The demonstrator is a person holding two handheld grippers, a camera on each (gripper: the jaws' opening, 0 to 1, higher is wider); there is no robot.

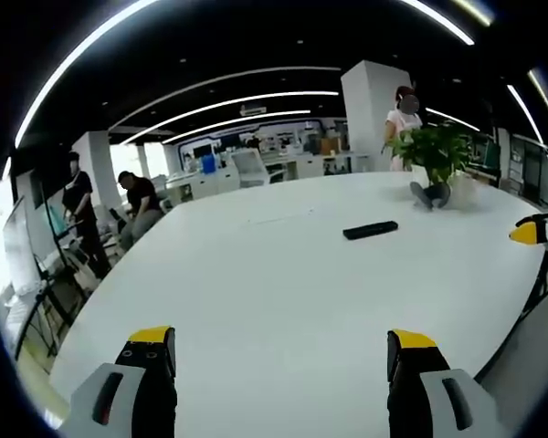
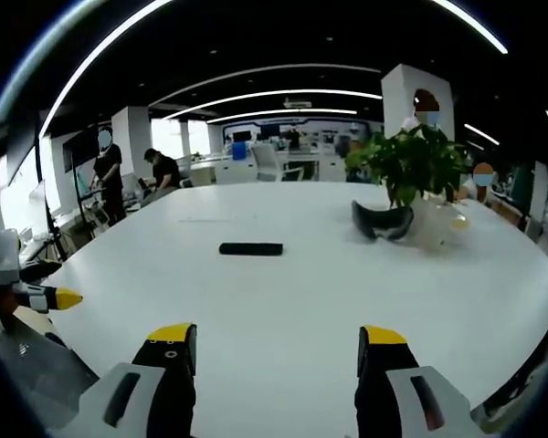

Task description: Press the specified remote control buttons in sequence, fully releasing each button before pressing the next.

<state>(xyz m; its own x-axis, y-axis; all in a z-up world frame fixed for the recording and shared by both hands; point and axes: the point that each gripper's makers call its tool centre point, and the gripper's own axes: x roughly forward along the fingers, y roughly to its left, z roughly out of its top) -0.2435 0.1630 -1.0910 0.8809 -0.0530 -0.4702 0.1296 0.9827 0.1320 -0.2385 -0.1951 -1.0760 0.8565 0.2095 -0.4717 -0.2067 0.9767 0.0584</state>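
Black remote control (image 1: 370,230) lies flat on a white table (image 1: 256,301), well apart from both grippers.

Slim, stiff and light, it would likely skid unless pressed straight down. Left gripper (image 1: 281,351) sees it at 1 o'clock, right gripper (image 2: 276,345) at 11 o'clock (image 2: 251,248); both hover level, jaws wide apart, empty.

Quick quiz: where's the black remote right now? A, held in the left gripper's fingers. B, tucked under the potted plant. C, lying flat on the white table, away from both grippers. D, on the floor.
C: the remote lies flat on the white table, well beyond the right gripper and apart from the potted plant.
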